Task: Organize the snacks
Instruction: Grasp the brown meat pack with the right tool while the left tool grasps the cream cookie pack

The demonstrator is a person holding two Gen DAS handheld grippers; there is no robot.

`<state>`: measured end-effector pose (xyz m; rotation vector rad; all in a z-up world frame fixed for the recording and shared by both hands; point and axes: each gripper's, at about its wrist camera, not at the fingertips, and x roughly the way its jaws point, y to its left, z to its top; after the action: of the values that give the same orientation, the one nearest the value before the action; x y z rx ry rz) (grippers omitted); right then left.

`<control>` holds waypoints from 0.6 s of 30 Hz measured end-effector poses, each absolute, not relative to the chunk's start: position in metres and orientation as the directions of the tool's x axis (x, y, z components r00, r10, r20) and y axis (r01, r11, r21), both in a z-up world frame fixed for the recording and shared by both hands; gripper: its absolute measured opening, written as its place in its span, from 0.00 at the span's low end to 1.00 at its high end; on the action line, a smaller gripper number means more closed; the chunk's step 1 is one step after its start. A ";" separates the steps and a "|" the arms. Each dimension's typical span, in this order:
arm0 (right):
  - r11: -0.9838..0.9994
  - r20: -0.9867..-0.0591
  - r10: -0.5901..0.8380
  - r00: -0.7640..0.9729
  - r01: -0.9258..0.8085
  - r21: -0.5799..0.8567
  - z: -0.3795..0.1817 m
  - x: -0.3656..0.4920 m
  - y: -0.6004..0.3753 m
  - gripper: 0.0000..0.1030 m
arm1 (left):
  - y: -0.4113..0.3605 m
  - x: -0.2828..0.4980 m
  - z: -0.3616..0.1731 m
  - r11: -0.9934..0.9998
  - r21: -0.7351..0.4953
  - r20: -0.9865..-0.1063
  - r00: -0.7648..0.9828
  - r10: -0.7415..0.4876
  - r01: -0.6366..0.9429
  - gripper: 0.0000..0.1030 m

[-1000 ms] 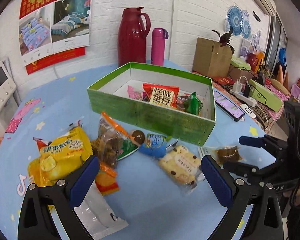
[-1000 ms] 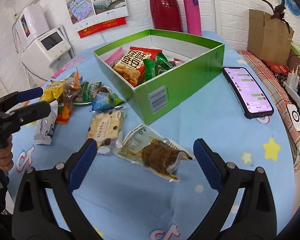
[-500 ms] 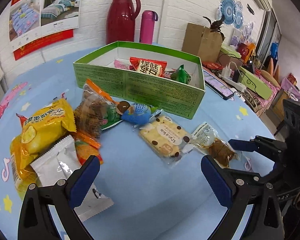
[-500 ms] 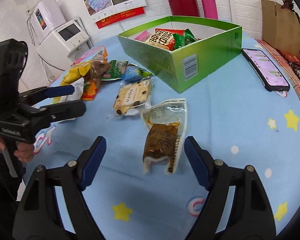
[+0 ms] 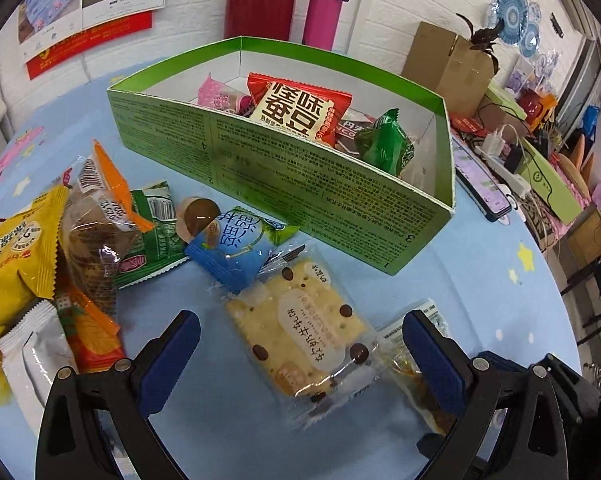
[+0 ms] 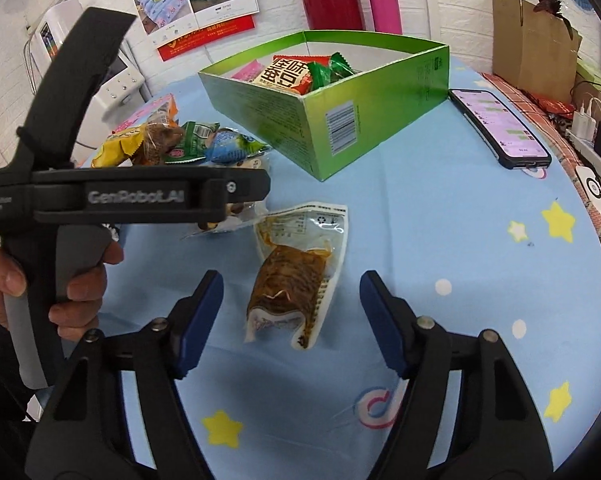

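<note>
left gripper [image 5: 300,354] wide open over the cracker pack [image 5: 306,334] | right gripper [image 6: 291,314] open too, straddling the brown snack pouch [image 6: 290,280] | both packs lying on the surface [image 6: 440,240] near the green box [image 6: 340,120]

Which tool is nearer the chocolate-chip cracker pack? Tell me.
Left. The left tool is open with the cracker pack lying between its fingers. The right tool is open around the brown meat snack packet beside it.

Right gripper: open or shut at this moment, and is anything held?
Open, holding nothing. The right gripper has its blue pads spread wide on either side of the brown snack pouch, which lies flat on the tablecloth, untouched.
</note>
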<state>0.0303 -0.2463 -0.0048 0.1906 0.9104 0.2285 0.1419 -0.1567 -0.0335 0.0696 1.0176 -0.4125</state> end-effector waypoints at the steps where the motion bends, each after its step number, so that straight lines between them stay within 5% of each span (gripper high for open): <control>1: 0.958 -0.758 0.277 0.590 -0.110 0.265 -0.005 0.030 -0.247 0.70 | -0.160 0.144 -0.037 0.929 -0.113 -0.846 0.456 -0.276 0.353 1.00; 4: 0.960 -0.765 0.271 0.584 -0.104 0.261 -0.006 0.030 -0.245 0.70 | -0.166 0.146 -0.044 0.933 -0.057 -0.848 0.476 -0.233 0.355 0.94; 8: 0.963 -0.769 0.265 0.581 -0.110 0.248 -0.006 0.033 -0.237 0.70 | -0.162 0.133 -0.042 0.907 -0.007 -0.834 0.499 -0.238 0.422 0.61; 13: 0.982 -0.789 0.191 0.584 -0.117 0.152 -0.007 0.034 -0.223 0.64 | -0.143 0.121 -0.044 0.915 0.002 -0.834 0.506 -0.221 0.403 0.60; 18: 0.987 -0.792 0.161 0.588 -0.104 0.124 -0.009 0.034 -0.227 0.44 | -0.133 0.118 -0.044 0.926 0.006 -0.820 0.531 -0.212 0.378 0.72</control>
<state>0.0339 -0.2267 -0.0089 0.0667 0.9293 0.1546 0.1177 -0.1332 -0.0441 0.1915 0.9481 -0.3542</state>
